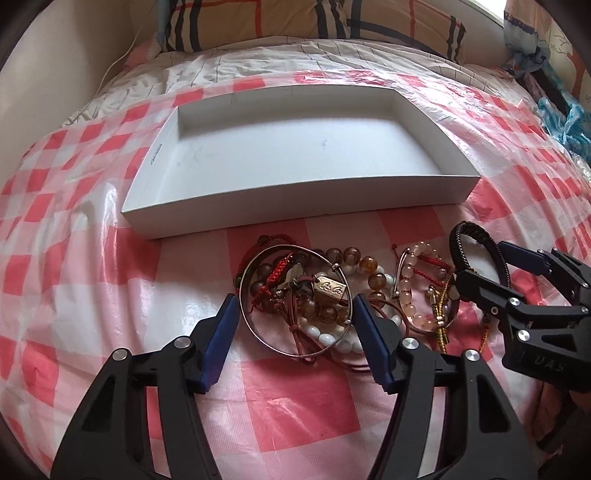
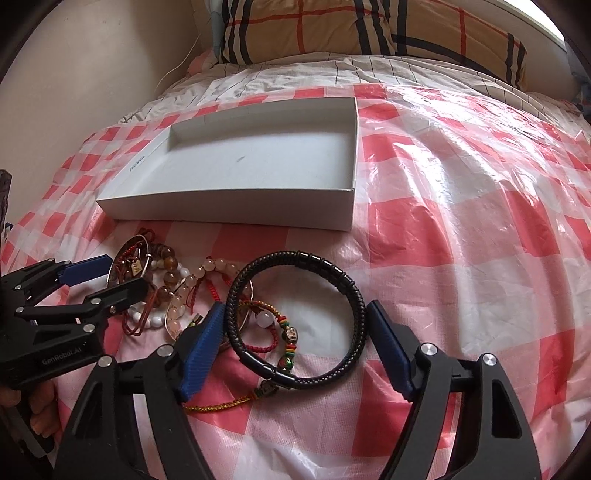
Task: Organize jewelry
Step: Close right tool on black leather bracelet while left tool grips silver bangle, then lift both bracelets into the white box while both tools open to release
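Note:
A pile of bracelets lies on the red-checked plastic sheet in front of a white shallow box (image 1: 436, 190), also in the right wrist view (image 2: 229, 212). My left gripper (image 1: 293, 308) is open, its blue pads on either side of a silver bangle (image 1: 258, 336) with a gold tag, brown and white beads inside it. My right gripper (image 2: 295, 314) is open around a black braided bracelet (image 2: 354, 295), which also shows in the left wrist view (image 1: 456, 254). A red cord bracelet with coloured beads (image 2: 288, 343) lies inside the black ring. The box interior is bare.
A pink bead bracelet (image 1: 408, 291) and a gold-green cord (image 2: 221, 404) lie between the grippers. A plaid pillow (image 2: 332, 29) and striped bedding sit behind the box. A wall (image 2: 92, 74) stands at left. Blue fabric (image 1: 565, 122) lies at far right.

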Tool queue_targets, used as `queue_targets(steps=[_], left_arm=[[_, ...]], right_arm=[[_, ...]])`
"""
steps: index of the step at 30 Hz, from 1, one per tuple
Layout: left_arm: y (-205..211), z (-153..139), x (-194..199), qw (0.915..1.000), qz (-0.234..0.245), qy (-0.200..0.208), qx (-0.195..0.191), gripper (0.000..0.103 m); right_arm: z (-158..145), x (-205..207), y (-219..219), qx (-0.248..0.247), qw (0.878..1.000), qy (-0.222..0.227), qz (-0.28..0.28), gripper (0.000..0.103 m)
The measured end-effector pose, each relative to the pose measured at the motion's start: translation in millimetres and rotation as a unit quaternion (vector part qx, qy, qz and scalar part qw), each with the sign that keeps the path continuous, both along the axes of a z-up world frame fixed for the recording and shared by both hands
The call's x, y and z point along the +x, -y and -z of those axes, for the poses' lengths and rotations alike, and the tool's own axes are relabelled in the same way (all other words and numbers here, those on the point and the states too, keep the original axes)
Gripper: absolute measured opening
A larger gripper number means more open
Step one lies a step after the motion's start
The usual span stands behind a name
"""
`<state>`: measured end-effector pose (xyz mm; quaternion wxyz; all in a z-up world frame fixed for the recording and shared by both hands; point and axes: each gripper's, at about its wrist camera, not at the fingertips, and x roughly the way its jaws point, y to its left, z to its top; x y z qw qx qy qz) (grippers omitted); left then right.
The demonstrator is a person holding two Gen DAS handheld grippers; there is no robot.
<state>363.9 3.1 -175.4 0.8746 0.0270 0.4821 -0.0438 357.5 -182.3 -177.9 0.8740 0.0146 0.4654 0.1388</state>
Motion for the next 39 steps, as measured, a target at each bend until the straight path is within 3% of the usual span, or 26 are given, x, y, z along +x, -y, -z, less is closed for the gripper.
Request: queue_targets(steps=[5, 7, 9, 11, 17, 20, 24, 33, 39], left_arm=[[-2, -2, -4, 1.0000, 0.004, -0.001, -0.005, 0.052], [-4, -2, -4, 1.0000, -0.002, -0.005, -0.002, 0.058], [-8, -4, -3, 0.9999, -0.014, 0.000, 0.001, 0.075], [-13, -7, -2, 0.9997, -0.022, 0.009, 0.004, 0.082], [-17, -4, 4, 0.9997, -0.024, 0.001, -0.007, 0.085], [-9, 1, 6, 0.9999, -0.009, -0.003, 0.002, 0.084], [-7, 4, 7, 0.9998, 0.002, -0.013, -0.015, 0.059], [-21, -8, -4, 0.9978, 0.004, -0.009, -0.065, 0.059], [-24, -19, -9, 0.9970, 0.005, 0.007, -0.077, 0.059]], right_arm=[[1, 0, 0, 0.001, 1.000, -0.001, 0.000, 0.075], [1, 0, 0, -0.001, 1.000, -0.001, 0.000, 0.076], [2, -1, -1, -0.003, 1.000, 0.000, -0.002, 0.077], [3, -1, -3, -0.006, 1.000, -0.001, -0.004, 0.077], [4, 0, -2, -0.004, 1.000, -0.002, -0.005, 0.077], [4, 1, -3, -0.005, 1.000, -0.001, -0.008, 0.077], [3, -2, -5, -0.007, 1.000, 0.003, -0.014, 0.074], [2, -3, -5, -0.005, 1.000, 0.008, -0.014, 0.073], [2, -3, -4, -0.003, 1.000, 0.009, -0.012, 0.073]])
